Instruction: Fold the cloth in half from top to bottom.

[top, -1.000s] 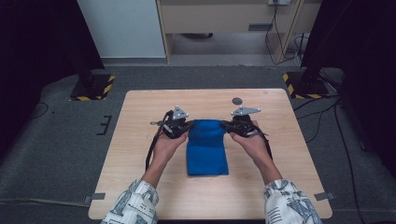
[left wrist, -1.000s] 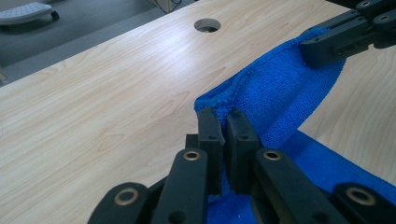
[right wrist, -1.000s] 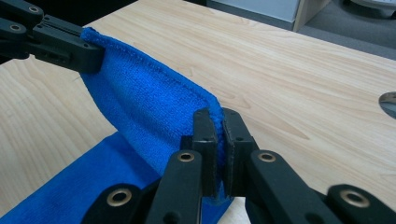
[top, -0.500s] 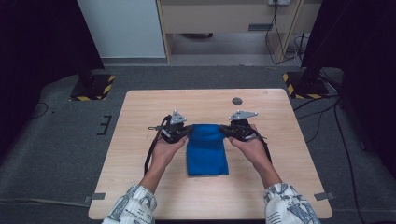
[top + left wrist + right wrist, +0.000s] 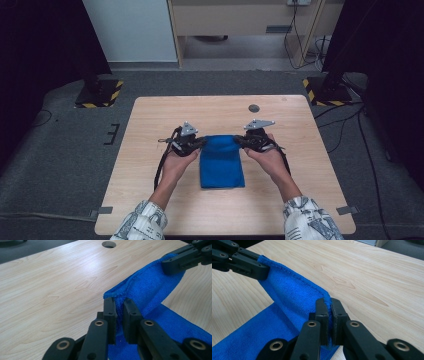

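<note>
The blue microfibre cloth [image 5: 221, 162] is clamped at its far corners by the left gripper [image 5: 119, 315] and right gripper [image 5: 329, 312]; even tension should be maintained.

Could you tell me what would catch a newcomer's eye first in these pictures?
The bright blue terry cloth at the middle of the pale wooden table stands out first. The left gripper and right gripper each pinch a far corner, lifting that edge while the rest lies flat.

the cloth [image 5: 222, 162] lies mid-table [image 5: 150, 125], between the left gripper [image 5: 201, 143] and right gripper [image 5: 238, 140].
</note>
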The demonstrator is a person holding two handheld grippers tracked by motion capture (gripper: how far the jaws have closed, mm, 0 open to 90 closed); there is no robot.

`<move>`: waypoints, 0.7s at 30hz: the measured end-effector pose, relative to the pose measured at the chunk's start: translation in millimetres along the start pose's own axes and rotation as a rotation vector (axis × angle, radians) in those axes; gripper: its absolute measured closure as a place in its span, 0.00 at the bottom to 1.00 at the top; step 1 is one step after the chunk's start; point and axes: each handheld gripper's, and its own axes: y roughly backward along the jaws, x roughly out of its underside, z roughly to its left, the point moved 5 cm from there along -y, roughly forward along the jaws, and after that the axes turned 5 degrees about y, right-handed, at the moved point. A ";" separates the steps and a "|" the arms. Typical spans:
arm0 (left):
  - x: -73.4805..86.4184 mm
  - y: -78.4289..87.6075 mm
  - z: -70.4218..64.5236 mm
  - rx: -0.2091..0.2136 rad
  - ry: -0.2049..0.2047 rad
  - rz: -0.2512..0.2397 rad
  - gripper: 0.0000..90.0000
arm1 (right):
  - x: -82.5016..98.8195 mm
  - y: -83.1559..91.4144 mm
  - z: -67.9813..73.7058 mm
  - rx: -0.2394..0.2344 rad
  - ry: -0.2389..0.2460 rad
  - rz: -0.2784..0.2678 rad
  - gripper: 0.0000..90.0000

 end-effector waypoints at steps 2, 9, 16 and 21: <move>0.0 0.5 0.2 0.003 0.005 0.001 0.92 | -0.4 0.5 0.9 -0.003 -0.001 0.000 0.96; 0.1 6.2 -4.3 0.011 0.002 -0.013 0.93 | -1.7 6.3 2.0 -0.012 -0.006 -0.016 0.96; 6.5 8.9 -7.4 0.025 0.007 -0.018 0.93 | 2.9 11.2 7.4 -0.030 0.002 -0.021 0.96; 13.6 10.2 -7.7 0.036 0.015 -0.016 0.93 | 8.8 10.4 11.4 -0.042 0.002 -0.017 0.96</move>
